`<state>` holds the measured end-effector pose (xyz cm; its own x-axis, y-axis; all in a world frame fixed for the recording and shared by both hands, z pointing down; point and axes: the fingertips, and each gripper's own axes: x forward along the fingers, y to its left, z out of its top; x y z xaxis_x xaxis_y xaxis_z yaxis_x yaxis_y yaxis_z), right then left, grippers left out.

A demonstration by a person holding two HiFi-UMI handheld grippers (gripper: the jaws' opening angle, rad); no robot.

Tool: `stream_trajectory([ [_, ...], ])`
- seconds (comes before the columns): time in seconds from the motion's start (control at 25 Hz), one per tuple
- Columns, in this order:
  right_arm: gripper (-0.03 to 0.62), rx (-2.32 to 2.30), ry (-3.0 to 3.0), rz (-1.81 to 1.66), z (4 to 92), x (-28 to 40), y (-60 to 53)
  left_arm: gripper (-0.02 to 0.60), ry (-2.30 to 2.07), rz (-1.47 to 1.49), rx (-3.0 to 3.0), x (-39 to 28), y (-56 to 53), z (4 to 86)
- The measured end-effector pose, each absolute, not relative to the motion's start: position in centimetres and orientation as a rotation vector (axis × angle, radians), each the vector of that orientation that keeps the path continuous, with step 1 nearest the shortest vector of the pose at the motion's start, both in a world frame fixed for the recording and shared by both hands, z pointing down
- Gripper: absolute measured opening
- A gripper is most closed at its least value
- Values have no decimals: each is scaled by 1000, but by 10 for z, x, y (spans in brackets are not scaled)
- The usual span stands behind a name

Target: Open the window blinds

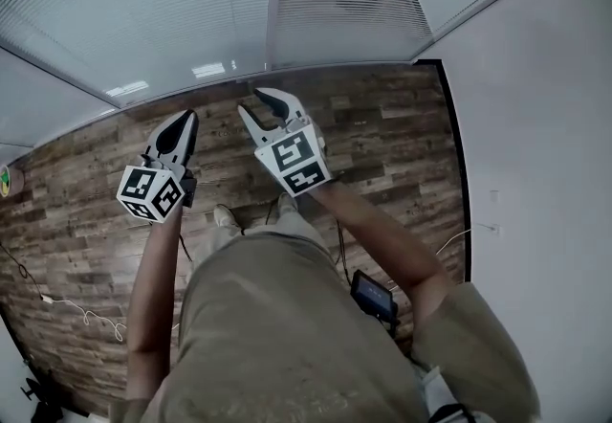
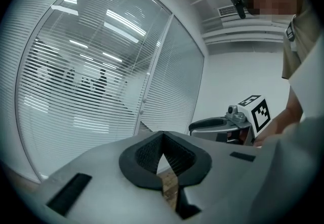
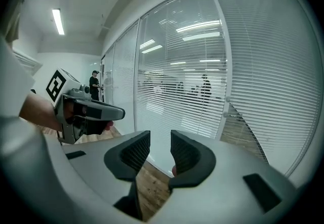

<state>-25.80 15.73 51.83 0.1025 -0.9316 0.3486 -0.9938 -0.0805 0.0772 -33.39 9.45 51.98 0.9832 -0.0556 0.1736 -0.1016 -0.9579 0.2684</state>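
Note:
White horizontal blinds (image 1: 143, 10) hang shut behind a glass wall, split by a pale frame post (image 1: 277, 0). The left gripper view shows the same blinds (image 2: 91, 91), and the right gripper view shows the blinds (image 3: 187, 91) with a small knob (image 3: 226, 100) on the post. My left gripper (image 1: 184, 117) is held level toward the glass, short of it, with its jaws shut and empty (image 2: 162, 137). My right gripper (image 1: 256, 105) is beside it, nearer the post, with its jaws open and nothing between them (image 3: 159, 139). Each gripper sees the other: the right gripper (image 2: 210, 124) and the left gripper (image 3: 101, 111).
Wood-plank floor (image 1: 382, 144) runs up to the glass wall. A white wall (image 1: 535, 124) closes the right side. Cables (image 1: 86, 316) lie on the floor at the lower left. A black device (image 1: 373, 297) hangs at my waist. A person (image 3: 94, 83) stands far down the corridor.

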Motion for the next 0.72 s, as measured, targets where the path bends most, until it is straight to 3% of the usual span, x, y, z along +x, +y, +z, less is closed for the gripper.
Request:
stream_trajectory([
  [0.72,132,2104,-1856,329,526,-223,172,14,-122,245,2819,-311,99,531],
])
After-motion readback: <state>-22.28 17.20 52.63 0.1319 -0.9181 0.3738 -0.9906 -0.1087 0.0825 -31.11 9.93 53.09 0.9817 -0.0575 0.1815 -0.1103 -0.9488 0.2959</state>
